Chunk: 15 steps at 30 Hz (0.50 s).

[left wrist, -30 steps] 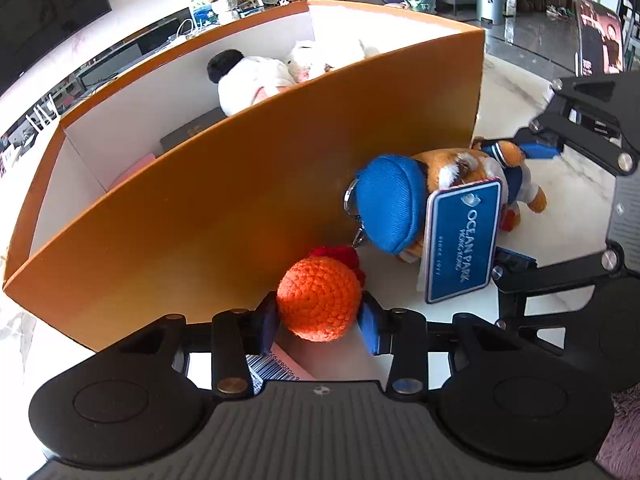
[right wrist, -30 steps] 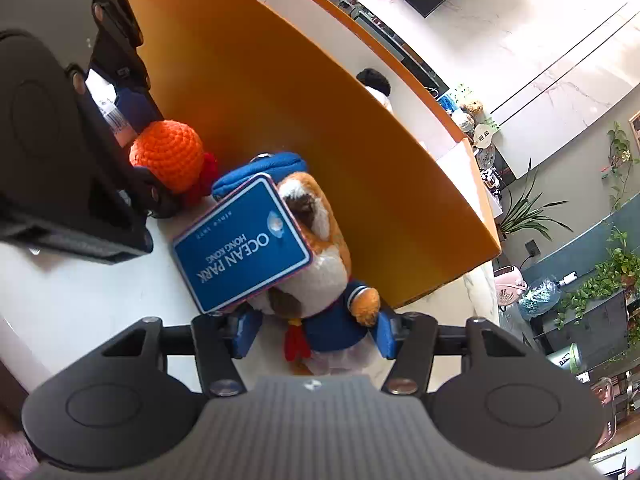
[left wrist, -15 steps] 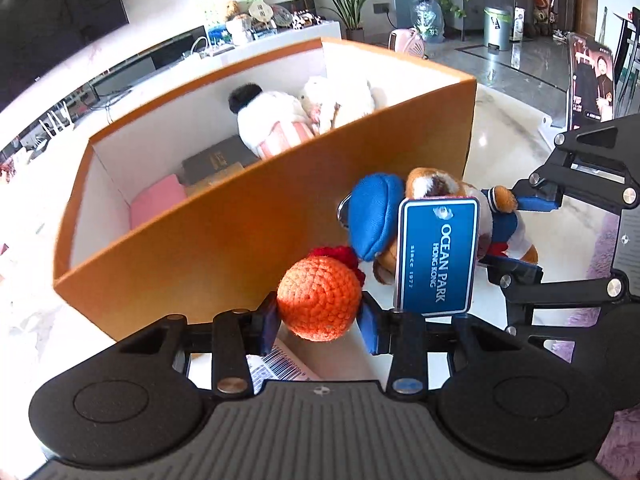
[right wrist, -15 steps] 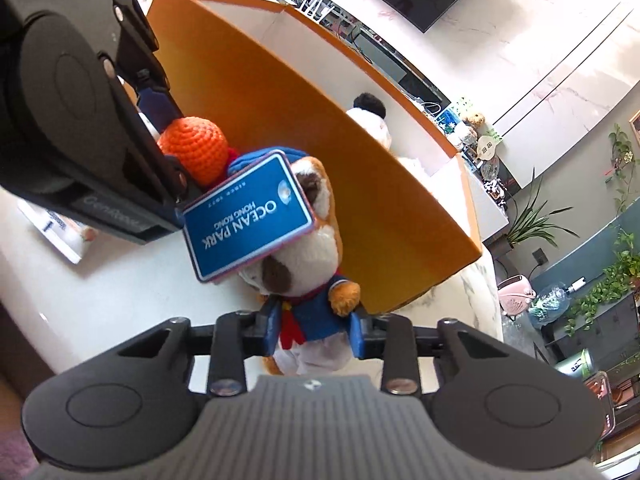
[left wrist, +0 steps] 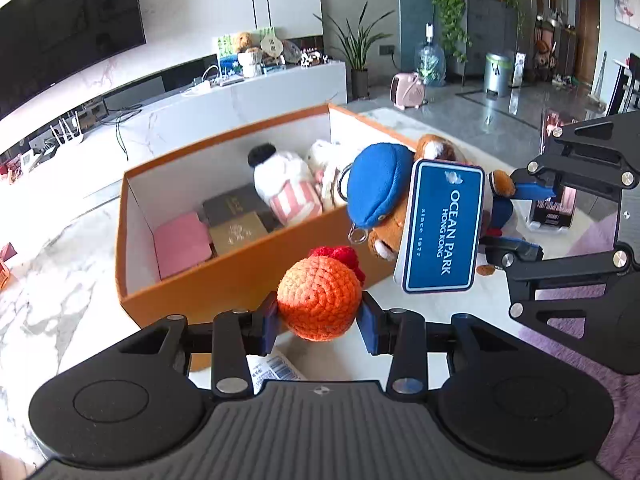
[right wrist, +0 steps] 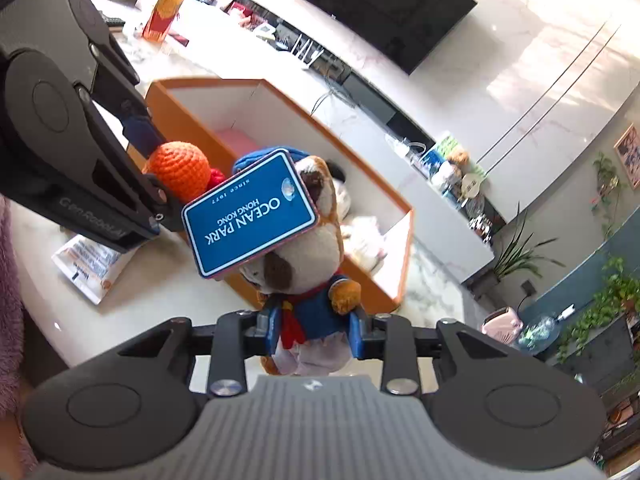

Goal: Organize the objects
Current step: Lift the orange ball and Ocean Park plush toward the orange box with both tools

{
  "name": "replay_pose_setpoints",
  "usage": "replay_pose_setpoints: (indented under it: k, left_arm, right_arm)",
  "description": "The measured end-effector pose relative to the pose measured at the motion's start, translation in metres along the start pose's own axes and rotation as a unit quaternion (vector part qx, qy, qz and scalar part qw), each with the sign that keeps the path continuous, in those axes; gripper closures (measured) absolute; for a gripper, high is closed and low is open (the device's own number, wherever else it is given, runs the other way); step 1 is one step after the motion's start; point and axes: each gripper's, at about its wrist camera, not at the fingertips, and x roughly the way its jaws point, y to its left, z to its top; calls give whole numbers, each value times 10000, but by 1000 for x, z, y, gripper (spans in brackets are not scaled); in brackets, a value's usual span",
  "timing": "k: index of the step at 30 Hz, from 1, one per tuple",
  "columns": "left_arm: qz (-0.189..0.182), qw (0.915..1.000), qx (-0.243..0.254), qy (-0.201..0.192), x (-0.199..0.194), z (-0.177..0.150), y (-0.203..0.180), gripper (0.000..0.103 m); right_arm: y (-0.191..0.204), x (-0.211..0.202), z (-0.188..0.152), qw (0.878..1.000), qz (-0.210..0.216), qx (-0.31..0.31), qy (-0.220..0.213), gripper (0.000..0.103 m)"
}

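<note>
Both jaws are clenched on toys: the left gripper (left wrist: pixel 320 316) grasps the orange crocheted ball (left wrist: pixel 318 300), the right gripper (right wrist: pixel 314 330) the blue-capped plush dog (right wrist: pixel 304 256); the open orange cardboard box (left wrist: pixel 240 272) lies just ahead and below, nearer the left.

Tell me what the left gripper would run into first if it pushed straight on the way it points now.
Probably the near wall of the orange box. The left gripper, shut on the orange crochet ball, points down toward it; depth is unclear, so it might just clear the rim.
</note>
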Motion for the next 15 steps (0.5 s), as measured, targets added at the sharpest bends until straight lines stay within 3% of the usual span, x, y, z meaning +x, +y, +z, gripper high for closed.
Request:
replay_pose_setpoints:
  k: [8, 15]
  left_arm:
    - [-283, 9986, -312, -315, -21, 37, 24, 57]
    - [-319, 9966, -708, -290, -6, 72, 64, 57]
  right_arm:
    - [-44, -18, 36, 9993, 25, -183, -320, 69]
    - [-100, 12, 83, 9974, 667, -127, -247, 69]
